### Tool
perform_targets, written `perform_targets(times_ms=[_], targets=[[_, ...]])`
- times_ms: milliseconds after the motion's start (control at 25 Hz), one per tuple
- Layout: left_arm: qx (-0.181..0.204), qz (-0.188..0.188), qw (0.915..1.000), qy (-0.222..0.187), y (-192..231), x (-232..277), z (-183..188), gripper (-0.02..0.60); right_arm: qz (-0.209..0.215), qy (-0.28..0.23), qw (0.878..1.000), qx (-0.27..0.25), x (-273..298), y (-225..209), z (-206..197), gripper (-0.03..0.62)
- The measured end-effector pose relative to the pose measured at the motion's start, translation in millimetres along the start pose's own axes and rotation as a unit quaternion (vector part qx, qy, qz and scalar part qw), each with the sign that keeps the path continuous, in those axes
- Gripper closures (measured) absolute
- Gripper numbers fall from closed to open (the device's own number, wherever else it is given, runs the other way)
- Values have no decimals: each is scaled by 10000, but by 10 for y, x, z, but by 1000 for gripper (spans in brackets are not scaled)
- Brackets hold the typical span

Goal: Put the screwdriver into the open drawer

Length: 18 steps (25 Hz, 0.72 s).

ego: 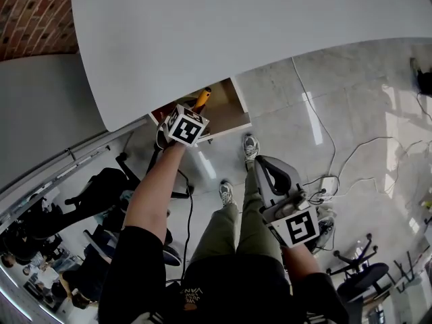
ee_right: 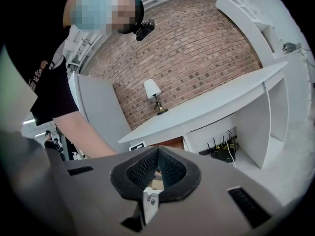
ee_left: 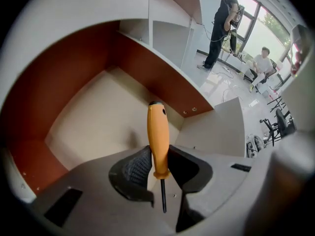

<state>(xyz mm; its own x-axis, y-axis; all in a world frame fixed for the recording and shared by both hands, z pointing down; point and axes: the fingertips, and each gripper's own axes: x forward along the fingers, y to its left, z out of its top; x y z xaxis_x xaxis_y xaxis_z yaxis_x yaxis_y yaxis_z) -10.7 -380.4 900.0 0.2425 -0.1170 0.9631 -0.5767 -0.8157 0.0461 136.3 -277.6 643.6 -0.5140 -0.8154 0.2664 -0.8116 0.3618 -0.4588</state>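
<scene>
Now clamping the screwdriver (ee_left: 157, 136) low on its orange handle with the left gripper (ee_left: 158, 163), pointing the handle ahead into the drawer (ee_left: 93, 117) and trailing the thin shaft back between the jaws; probably holding it this way for laying it flat once lowered. Hovering above the drawer's bare bottom, not yet touching it, with the handle end showing close to the desk (ego: 236, 32) edge in the head view. Reaching in just below that white top, at the drawer's open side. Holding the right gripper (ee_right: 157, 168) pressed together on nothing, low beside the person's leg and well apart from the drawer, seemingly idling as unneeded for this step. Looking into red-brown drawer walls and a pale beige bottom, carrying nothing else. Standing on a glossy tile floor (ego: 337, 113) crossed by cables (ego: 324, 133), facing a brick wall (ee_right: 197, 48) behind a small lamp (ee_right: 153, 95) on the white top, with other people (ee_left: 221, 23) and chairs (ego: 364, 275) further off
</scene>
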Motion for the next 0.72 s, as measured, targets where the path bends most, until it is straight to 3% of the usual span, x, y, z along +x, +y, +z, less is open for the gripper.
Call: perform_targets(times_ms=[480, 720], targets=[[20, -97, 9964, 841, -32, 356, -232, 485, 82, 127, 9998, 90, -23, -61, 19, 597], [-64, 12, 9956, 936, 26, 485, -265, 485, -21, 225, 9997, 33, -101, -210, 7, 597]])
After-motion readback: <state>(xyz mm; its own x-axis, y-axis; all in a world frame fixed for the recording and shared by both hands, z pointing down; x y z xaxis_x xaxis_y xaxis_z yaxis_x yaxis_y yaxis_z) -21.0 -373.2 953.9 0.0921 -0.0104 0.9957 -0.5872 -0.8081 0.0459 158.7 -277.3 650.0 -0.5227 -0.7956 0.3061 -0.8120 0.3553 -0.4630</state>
